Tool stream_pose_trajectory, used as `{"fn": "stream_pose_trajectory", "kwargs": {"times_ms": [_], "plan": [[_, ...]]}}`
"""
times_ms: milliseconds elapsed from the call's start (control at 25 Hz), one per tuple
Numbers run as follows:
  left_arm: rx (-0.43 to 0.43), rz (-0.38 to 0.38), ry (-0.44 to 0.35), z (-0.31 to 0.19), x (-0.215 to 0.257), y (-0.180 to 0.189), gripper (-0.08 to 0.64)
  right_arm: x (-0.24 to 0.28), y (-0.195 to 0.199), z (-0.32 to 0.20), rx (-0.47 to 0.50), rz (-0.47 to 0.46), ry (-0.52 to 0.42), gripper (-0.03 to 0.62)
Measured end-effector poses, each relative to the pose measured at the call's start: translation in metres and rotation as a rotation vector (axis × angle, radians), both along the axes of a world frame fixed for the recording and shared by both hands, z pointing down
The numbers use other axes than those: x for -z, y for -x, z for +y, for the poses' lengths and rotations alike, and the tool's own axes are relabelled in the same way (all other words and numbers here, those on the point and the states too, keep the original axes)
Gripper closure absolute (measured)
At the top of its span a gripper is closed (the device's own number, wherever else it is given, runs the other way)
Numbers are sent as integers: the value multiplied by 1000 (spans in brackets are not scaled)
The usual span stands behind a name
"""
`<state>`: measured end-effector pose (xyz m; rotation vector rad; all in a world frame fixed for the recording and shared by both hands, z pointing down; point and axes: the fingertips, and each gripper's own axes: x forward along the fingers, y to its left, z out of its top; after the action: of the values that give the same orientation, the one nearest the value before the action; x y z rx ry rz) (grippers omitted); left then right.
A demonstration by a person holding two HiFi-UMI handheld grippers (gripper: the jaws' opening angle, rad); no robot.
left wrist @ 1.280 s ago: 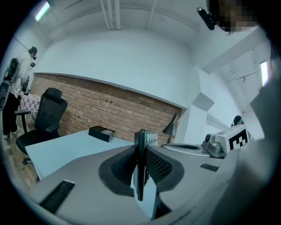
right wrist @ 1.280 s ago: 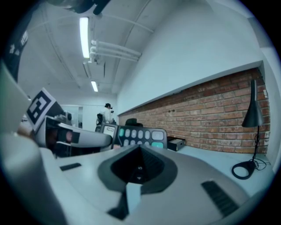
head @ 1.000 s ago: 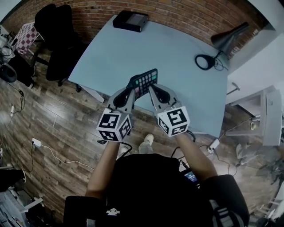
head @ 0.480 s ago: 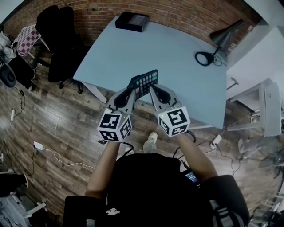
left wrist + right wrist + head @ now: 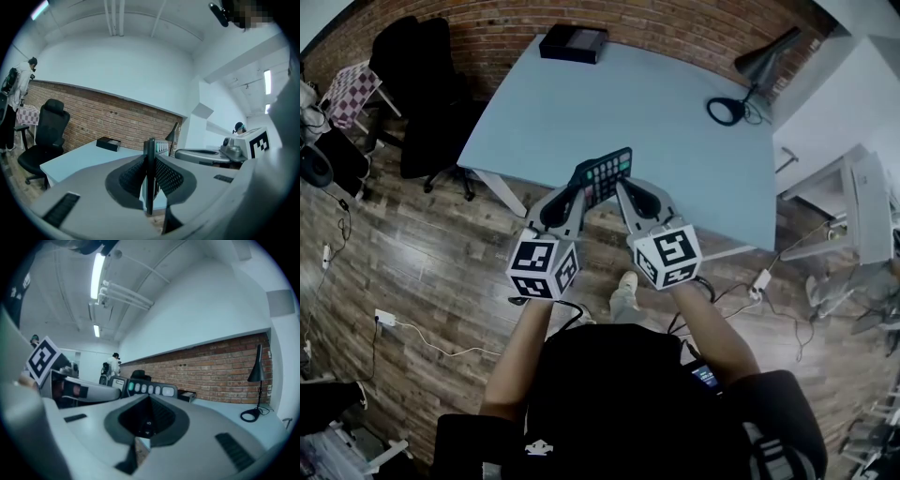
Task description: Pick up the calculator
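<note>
The calculator (image 5: 602, 175) is dark with coloured keys, and it hangs in the air over the near edge of the pale blue table (image 5: 628, 103). Both grippers grasp its near end. My left gripper (image 5: 577, 189) is shut on its left side; in the left gripper view the calculator (image 5: 149, 159) stands as a thin edge clamped between the ribbed pads of that left gripper (image 5: 149, 187). My right gripper (image 5: 624, 191) is shut on the right side. In the right gripper view the calculator's (image 5: 149, 390) key row rises above the right gripper (image 5: 147, 422).
A black box (image 5: 573, 42) lies at the table's far edge by the brick wall. A desk lamp (image 5: 748, 77) stands at the far right corner. A black office chair (image 5: 427, 84) is left of the table. White furniture (image 5: 862, 220) stands at the right, and cables run across the wooden floor.
Both grippers keep their hold on the calculator. The table, lamp and box have slid up and away in the head view, so the grippers and calculator have drawn back from the table.
</note>
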<state>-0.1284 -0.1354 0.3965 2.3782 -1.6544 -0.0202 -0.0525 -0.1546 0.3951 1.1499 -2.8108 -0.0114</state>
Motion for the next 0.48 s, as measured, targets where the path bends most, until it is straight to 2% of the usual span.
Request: {"fn": "stream_pose_trajectory", "kwargs": {"times_ms": [480], "plan": [[-20,3,-21,27,0,12,500,-1,11,29,-23,7,0,588]]}}
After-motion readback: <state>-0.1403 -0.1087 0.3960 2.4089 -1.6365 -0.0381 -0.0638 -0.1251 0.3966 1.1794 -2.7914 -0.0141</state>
